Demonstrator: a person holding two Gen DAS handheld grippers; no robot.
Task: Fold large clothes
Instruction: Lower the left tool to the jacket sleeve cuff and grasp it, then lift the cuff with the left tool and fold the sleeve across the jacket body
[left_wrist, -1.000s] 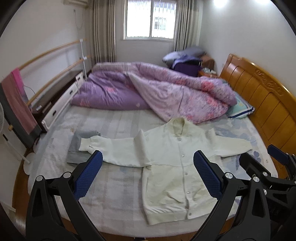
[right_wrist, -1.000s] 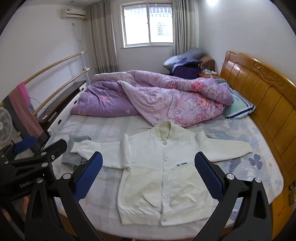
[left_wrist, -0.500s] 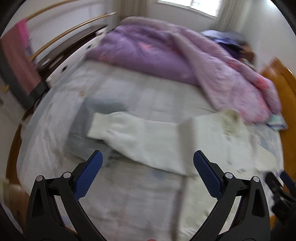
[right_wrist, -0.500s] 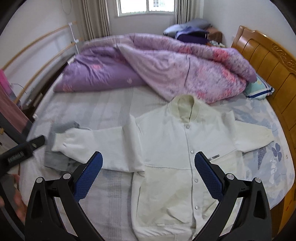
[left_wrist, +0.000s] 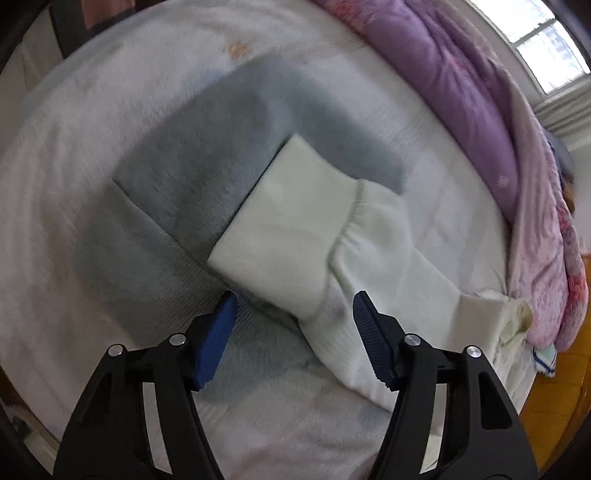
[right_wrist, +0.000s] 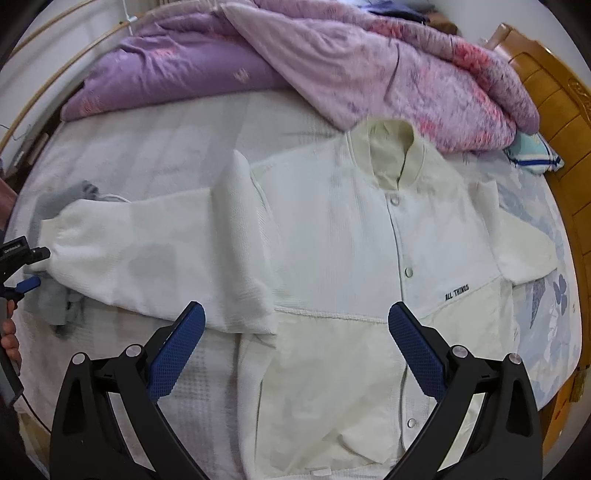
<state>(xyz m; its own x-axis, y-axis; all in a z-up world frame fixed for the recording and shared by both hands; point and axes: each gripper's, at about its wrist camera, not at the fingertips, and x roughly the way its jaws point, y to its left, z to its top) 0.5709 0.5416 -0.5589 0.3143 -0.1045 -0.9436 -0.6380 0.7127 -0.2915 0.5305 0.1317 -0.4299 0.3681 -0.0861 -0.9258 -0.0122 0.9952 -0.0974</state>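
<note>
A cream snap-button jacket (right_wrist: 354, 236) lies flat, front up, on the bed, with both sleeves spread out. Its left sleeve cuff (left_wrist: 280, 236) rests on a folded grey garment (left_wrist: 192, 184). My left gripper (left_wrist: 291, 314) is open, close above the bed, with its jaws either side of the cuff's near corner. It also shows at the left edge of the right wrist view (right_wrist: 26, 266), at the cuff. My right gripper (right_wrist: 295, 328) is open and empty, above the jacket's waist seam.
A purple and pink duvet (right_wrist: 332, 62) is heaped across the far half of the bed. A wooden headboard (right_wrist: 561, 122) runs along the right, with a blue-edged pillow (right_wrist: 532, 155) beside it. The grey garment (right_wrist: 59, 295) lies near the bed's left edge.
My left gripper has dropped down close to the left sleeve cuff and its jaws have narrowed. My right gripper has moved lower and nearer to the jacket body.
</note>
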